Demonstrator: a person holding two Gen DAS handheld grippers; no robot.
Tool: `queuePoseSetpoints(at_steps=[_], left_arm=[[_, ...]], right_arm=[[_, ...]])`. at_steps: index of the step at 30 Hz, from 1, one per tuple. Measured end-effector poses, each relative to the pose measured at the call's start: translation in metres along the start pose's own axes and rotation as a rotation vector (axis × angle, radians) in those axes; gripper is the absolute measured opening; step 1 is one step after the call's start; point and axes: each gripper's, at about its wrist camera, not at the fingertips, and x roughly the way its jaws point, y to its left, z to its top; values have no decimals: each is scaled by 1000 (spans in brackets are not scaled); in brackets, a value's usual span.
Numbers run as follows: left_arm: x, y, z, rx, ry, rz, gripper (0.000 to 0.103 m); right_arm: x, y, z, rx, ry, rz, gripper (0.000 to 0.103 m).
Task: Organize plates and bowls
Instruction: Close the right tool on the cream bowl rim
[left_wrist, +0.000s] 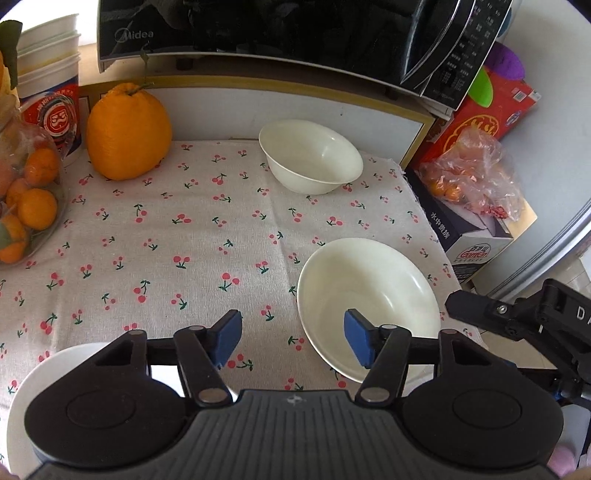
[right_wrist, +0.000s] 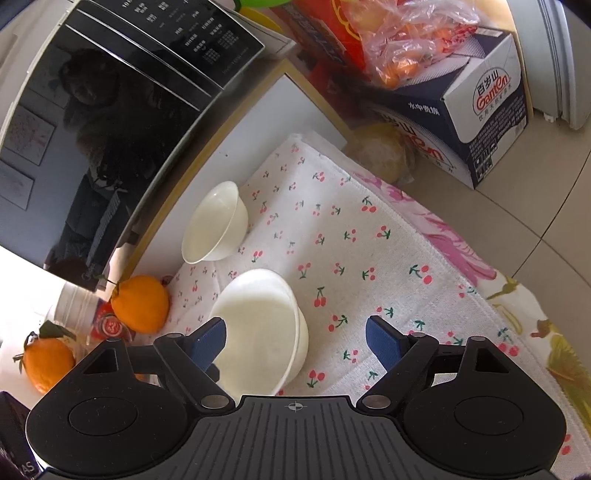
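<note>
Two white bowls stand on the cherry-print cloth (left_wrist: 166, 240). The near bowl (left_wrist: 369, 306) (right_wrist: 266, 321) is larger; the far bowl (left_wrist: 310, 155) (right_wrist: 216, 225) sits by the cabinet under the microwave. My left gripper (left_wrist: 294, 339) is open, with the near bowl's left rim between its blue pads and the right pad over the bowl's inside. My right gripper (right_wrist: 297, 345) is open around the same bowl's opposite rim, not touching it; one of its black fingers (left_wrist: 465, 304) shows at the right. A white plate (left_wrist: 55, 373) lies under my left gripper's body.
A black microwave (left_wrist: 258, 26) overhangs the back. A big orange citrus (left_wrist: 129, 136), a bag of small oranges (left_wrist: 26, 199) and stacked white tubs (left_wrist: 48, 55) crowd the left. Boxes with a plastic bag (left_wrist: 476, 173) stand past the table's right edge.
</note>
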Motion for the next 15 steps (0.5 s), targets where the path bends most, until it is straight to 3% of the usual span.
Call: queuePoseSetpoints(at_steps=[2,8,15], left_arm=[[3,0,1,3,8,5,49],[9,1,2,10,20,17,42],[14,2,1,4,26,6,30]], right_arm=[[5,2,-2,-7,3,-23,79],[14,3,-5,-10,16,-29,66],[19,9,-8,-33,23,-46,38]])
